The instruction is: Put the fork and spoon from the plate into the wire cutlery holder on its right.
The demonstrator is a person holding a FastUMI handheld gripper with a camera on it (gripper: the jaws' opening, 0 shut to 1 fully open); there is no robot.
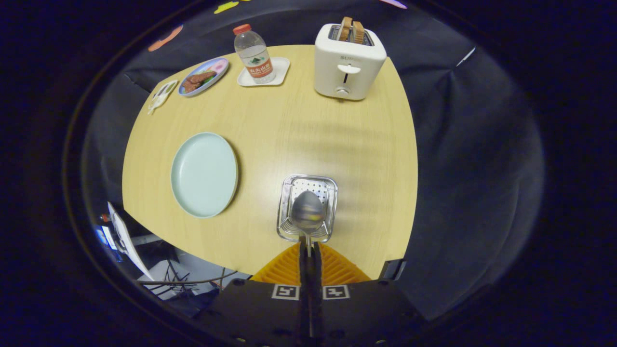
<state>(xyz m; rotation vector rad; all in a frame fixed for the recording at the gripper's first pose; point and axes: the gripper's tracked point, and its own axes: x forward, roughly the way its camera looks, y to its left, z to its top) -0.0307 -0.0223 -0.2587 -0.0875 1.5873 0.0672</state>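
Observation:
My gripper [308, 246] is shut on the handle of a metal spoon [307, 212], whose bowl sticks out ahead of the orange fingers [289, 265]. The spoon hangs high above the square wire cutlery holder [308, 185], which stands on the wooden table directly beneath it. The holder's perforated bottom shows around the spoon bowl. To the left of the holder lies a pale mint plate [205, 174] with nothing on it.
At the far side of the table [313, 130] stand a white toaster [348, 65] with bread slices, a water bottle [254, 55] on a small white tray, and a patterned plate [203, 76] with food. A small white item lies at the far left corner.

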